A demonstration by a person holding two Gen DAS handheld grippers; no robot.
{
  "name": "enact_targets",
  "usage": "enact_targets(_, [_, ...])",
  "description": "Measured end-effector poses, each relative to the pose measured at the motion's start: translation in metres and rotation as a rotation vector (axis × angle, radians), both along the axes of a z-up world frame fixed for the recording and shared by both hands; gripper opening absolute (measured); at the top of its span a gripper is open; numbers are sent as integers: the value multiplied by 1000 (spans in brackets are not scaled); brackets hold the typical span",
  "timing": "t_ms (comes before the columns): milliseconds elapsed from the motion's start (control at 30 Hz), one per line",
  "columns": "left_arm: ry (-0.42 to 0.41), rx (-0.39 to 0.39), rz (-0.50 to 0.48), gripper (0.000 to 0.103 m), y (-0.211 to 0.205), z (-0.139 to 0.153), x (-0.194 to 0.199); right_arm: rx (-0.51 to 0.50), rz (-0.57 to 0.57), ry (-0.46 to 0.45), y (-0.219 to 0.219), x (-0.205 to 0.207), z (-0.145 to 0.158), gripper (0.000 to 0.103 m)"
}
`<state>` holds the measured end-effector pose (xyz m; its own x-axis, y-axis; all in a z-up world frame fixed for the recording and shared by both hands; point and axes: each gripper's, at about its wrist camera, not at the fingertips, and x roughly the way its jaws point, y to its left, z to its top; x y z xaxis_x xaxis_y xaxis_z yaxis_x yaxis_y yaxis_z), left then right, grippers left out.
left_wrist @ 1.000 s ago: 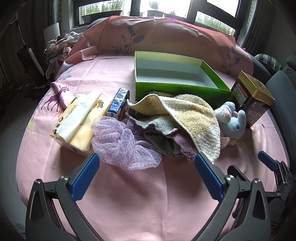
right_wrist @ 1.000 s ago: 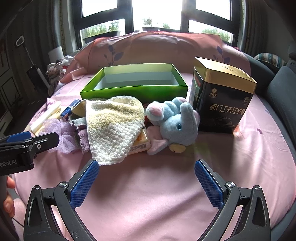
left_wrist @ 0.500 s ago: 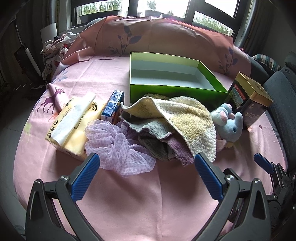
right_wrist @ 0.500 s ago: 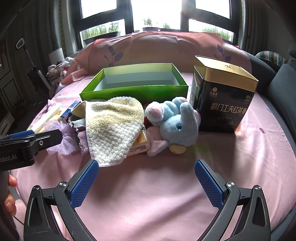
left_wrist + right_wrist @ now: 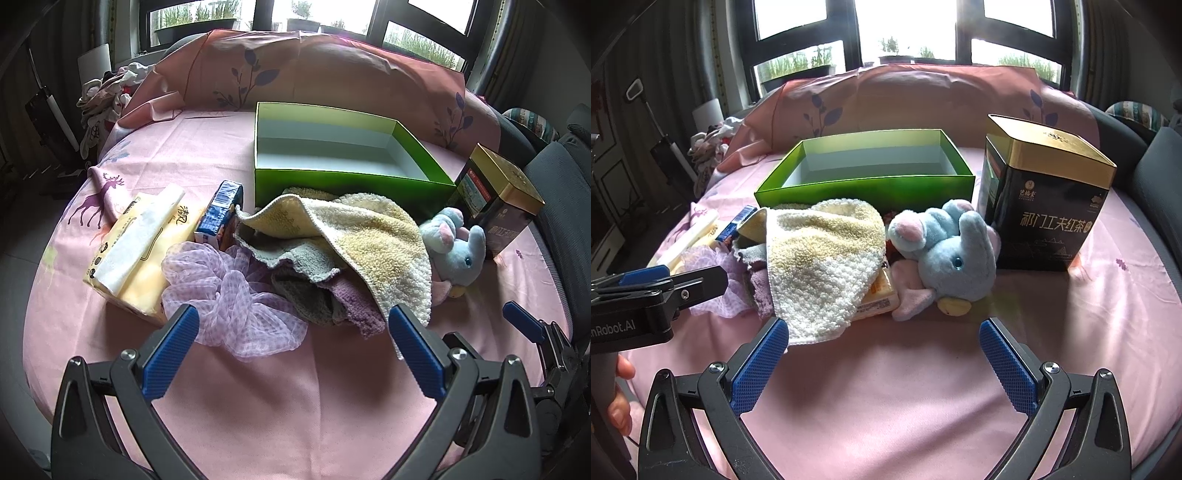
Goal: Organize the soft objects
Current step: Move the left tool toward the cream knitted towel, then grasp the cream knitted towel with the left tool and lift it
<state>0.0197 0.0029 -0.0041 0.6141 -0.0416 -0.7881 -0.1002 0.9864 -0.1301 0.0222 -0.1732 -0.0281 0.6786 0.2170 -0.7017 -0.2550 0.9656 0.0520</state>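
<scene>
Your left hand-held gripper [image 5: 293, 343] is spread wide with nothing between its blue pads, hovering just above the pink sheet [image 5: 280, 406] in front of the pile. Your right hand-held gripper [image 5: 882, 354] is equally wide and empty, low over the same sheet.

The soft things lie heaped together near the middle of the bed. A cream terry towel [image 5: 369, 243] is draped over the top of the heap, its lower corner hanging close to your left gripper's right finger. Under it, a grey cloth [image 5: 295, 258] and a mauve cloth [image 5: 354, 299] poke out. Touching them on the left is a lilac checked mesh puff [image 5: 229, 291], which lies against a yellow tissue pack [image 5: 136, 254]. A small blue carton [image 5: 221, 214] stands between the tissue pack and the towel.

From your right gripper's view, a blue plush elephant [image 5: 949, 254] lies on its side just right of the towel, touching a black tea tin with a gold lid [image 5: 1045, 206]. A flat orange packet [image 5: 879, 299] peeks out from under the towel's edge, beside the elephant's pink ear.

Behind the pile sits an open green box [image 5: 871, 188], its white interior holding nothing. A large pink pillow [image 5: 923, 99] lies beyond it, below the window.
</scene>
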Motion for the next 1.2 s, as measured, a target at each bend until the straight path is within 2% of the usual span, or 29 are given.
enact_targets(1033, [0, -37, -32, 102, -2, -2, 12, 21, 25, -8, 4, 8, 3, 103])
enact_targets(1133, [4, -75, -47, 102, 2, -3, 15, 33, 40, -4, 5, 12, 3, 103])
enact_targets(1200, [11, -186, -69, 102, 13, -4, 20, 70, 71, 5, 4, 14, 3, 103])
